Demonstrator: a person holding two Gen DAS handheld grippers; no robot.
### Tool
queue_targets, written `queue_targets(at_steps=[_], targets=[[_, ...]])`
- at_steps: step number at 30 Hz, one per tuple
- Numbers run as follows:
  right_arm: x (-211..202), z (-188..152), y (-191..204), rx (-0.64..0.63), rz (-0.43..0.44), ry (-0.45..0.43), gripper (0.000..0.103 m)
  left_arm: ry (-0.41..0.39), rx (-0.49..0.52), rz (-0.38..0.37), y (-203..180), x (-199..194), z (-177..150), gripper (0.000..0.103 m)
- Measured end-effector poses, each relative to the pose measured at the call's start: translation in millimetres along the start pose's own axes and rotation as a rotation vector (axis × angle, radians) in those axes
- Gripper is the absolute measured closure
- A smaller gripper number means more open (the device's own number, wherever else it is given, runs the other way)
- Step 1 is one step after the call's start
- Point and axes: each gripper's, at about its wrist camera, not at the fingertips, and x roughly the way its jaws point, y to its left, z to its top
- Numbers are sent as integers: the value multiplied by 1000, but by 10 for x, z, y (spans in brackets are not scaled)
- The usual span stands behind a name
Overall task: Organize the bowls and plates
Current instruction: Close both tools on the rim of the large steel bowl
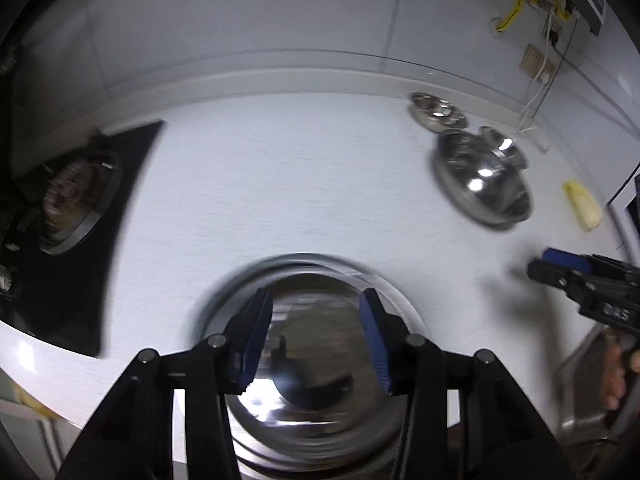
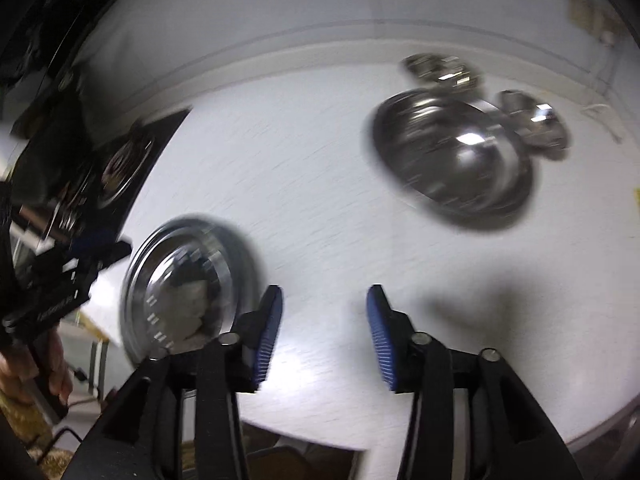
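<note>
A large steel plate [image 1: 316,340] lies on the white counter near its front edge; it also shows in the right wrist view [image 2: 180,280]. My left gripper [image 1: 316,312] is open and empty, hovering just over this plate. A steel bowl [image 1: 482,184] sits at the back right, also seen in the right wrist view [image 2: 452,160]. Two small steel dishes [image 1: 436,114] [image 2: 532,124] lie behind the bowl. My right gripper [image 2: 324,308] is open and empty over bare counter, and it appears at the right edge of the left wrist view [image 1: 556,266].
A black stove top with a burner [image 1: 76,200] occupies the left side of the counter. A yellow sponge-like object [image 1: 582,204] lies at the far right. Wall sockets and cables [image 1: 540,64] are on the back wall. A steel sink edge [image 1: 580,392] is at the right front.
</note>
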Motion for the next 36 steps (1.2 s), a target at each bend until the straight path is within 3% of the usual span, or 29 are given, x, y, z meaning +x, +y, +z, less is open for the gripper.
queue_targets(at_steps=[5, 10, 16, 22, 25, 26, 31, 36], targets=[[-133, 317, -644, 52, -106, -60, 52, 73, -100, -89, -561, 253, 292, 59], [90, 651, -1175, 93, -122, -25, 52, 126, -162, -90, -1048, 775, 722, 59], [485, 994, -1673, 183, -88, 14, 52, 123, -206, -19, -1179, 1323, 1145, 59], [841, 1160, -1853, 208, -70, 66, 53, 215, -241, -65, -1178, 1838, 1294, 61], [959, 1174, -1890, 218, -60, 86, 80, 250, -264, -119, -1166, 1996, 1259, 84], [999, 1181, -1897, 221, -63, 95, 92, 258, -271, -156, -1167, 2024, 1244, 93], [975, 1129, -1862, 218, -72, 70, 92, 229, -238, -174, -1221, 1883, 1150, 94], [563, 904, -1752, 210, -60, 18, 93, 194, -217, -176, -1328, 1417, 845, 93]])
